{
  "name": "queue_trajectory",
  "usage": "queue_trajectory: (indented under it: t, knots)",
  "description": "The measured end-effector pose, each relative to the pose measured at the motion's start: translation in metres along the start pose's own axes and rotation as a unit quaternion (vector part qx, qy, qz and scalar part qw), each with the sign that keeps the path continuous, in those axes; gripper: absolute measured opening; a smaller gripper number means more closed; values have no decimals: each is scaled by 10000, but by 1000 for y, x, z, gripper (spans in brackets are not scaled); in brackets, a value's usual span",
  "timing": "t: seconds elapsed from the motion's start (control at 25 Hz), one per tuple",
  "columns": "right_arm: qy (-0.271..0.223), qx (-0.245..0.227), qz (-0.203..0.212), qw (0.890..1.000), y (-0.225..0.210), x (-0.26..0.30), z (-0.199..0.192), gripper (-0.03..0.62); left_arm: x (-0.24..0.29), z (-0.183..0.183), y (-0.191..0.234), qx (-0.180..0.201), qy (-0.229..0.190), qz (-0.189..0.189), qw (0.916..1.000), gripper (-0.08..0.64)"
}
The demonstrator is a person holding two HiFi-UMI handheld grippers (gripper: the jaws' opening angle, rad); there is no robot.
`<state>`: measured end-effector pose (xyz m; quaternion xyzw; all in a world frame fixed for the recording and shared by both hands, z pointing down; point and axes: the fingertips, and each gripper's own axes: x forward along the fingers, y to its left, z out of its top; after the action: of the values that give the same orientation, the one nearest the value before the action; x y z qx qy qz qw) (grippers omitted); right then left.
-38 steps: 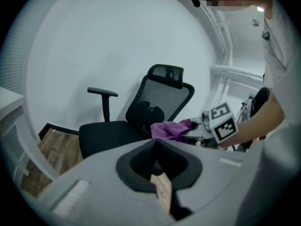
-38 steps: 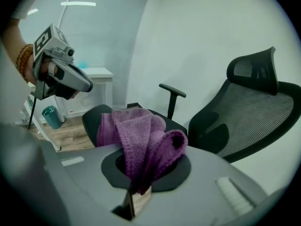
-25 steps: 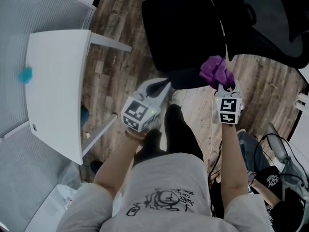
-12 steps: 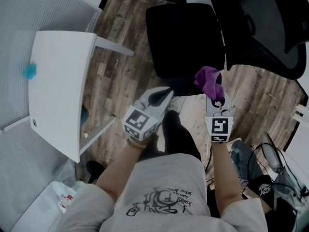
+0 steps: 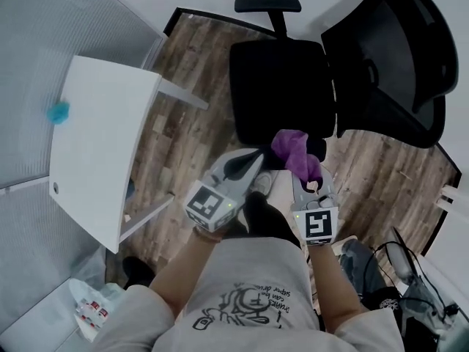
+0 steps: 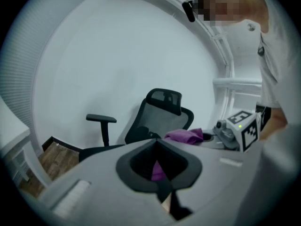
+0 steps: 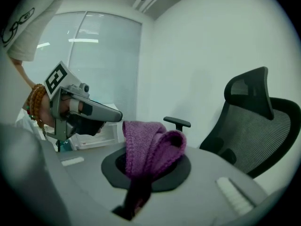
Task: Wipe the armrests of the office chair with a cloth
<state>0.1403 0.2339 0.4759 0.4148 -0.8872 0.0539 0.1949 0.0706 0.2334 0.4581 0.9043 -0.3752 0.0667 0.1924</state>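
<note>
A black office chair (image 5: pixel 282 86) stands ahead, its mesh backrest (image 5: pixel 388 57) to the right and one armrest (image 5: pixel 267 4) on its far side. My right gripper (image 5: pixel 306 189) is shut on a purple knitted cloth (image 5: pixel 293 152), held up over the seat's near edge. In the right gripper view the cloth (image 7: pixel 150 145) bunches out of the jaws, and the armrest (image 7: pixel 177 122) shows beyond it. My left gripper (image 5: pixel 245 166) hovers just left of the cloth, shut and empty. The left gripper view shows the far armrest (image 6: pixel 101 119), the backrest (image 6: pixel 162 109) and the cloth (image 6: pixel 183 135).
A white table (image 5: pixel 102 145) stands to the left with a small blue object (image 5: pixel 58 111) on it. Wood floor (image 5: pixel 183 123) lies between table and chair. Cables and gear (image 5: pixel 410 270) are at lower right, small packets (image 5: pixel 91 310) at lower left.
My right gripper has carried the cloth leftwards and back towards me, off the chair's right side. The view has tilted up, so the far armrest now shows. The left gripper barely moved.
</note>
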Motion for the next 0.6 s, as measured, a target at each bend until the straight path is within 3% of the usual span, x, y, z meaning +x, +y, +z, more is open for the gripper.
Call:
queue_trajectory:
  t: [0.44, 0.6]
  knots:
    - [-582, 117, 81, 9982, 5, 6, 78, 26, -15, 59, 17, 288, -428, 117, 9986, -1]
    - [-726, 90, 132, 9972, 6, 17, 106, 25, -18, 78, 30, 205, -546, 154, 9982, 0]
